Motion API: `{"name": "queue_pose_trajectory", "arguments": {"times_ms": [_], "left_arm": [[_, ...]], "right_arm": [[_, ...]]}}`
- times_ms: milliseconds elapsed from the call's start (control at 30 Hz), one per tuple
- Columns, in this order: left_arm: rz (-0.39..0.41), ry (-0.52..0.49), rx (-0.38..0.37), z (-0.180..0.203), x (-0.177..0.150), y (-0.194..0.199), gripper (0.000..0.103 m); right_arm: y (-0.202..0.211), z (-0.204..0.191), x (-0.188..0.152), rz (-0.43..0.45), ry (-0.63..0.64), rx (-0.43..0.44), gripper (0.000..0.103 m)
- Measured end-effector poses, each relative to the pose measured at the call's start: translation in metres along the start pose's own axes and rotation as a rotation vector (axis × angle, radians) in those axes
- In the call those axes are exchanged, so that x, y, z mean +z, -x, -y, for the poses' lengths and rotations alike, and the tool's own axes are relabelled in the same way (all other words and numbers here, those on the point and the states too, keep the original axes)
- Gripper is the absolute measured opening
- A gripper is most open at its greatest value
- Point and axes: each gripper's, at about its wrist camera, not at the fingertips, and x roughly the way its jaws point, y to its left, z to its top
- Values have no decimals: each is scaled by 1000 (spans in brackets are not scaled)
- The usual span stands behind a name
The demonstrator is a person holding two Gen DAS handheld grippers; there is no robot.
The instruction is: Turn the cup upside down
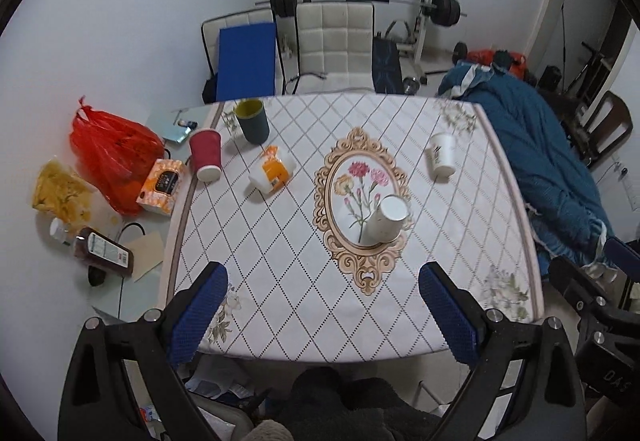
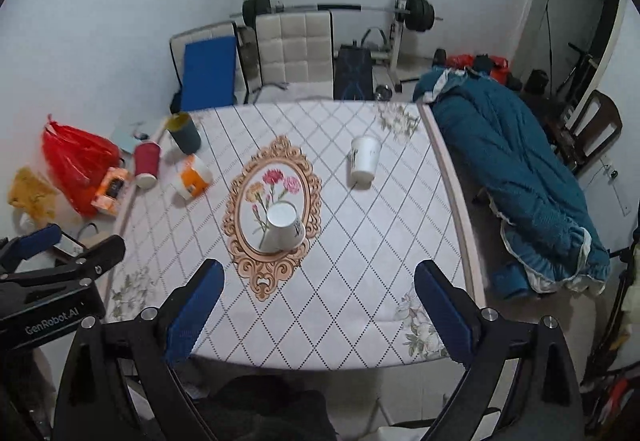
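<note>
Left gripper [image 1: 323, 311]: jaws spread wide, blue pads [image 1: 196, 315] facing inward, nothing held. Right gripper [image 2: 319, 307]: jaws equally wide apart, empty. Both are held level, side by side, pointing forward

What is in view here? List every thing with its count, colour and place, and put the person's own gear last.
White cup: one, white, upside down on the flower oval at the table's middle.
White cup with print: one, white, far right of the table.
Orange-and-white cup: one, on its side, left of the middle.
Red cup: one, red, upside down at the left edge.
Dark cup: one, dark teal with yellow inside, upright, far left corner.
Table: one, white cloth with diamond lines.
Red bag: one, on the floor, left.
Tissue box: one, orange, beside the bag.
Blanket: one, blue, right of the table.
Chair: one, white, behind the table.
Left gripper: open, near edge.
Right gripper: open, near edge.
</note>
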Motion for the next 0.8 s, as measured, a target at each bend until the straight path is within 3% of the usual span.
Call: {"name": "queue_pose_trajectory", "arguments": {"times_ms": [167, 400, 800], "left_arm": [[35, -7, 4, 5, -6, 37, 98], [69, -2, 1, 7, -16, 65, 98], [85, 12, 3, 1, -26, 78, 98]], "right_arm": [[55, 4, -4, 62, 2, -1, 98], [97, 9, -9, 111, 0, 0, 99], [112, 11, -15, 110, -2, 19, 99]]}}
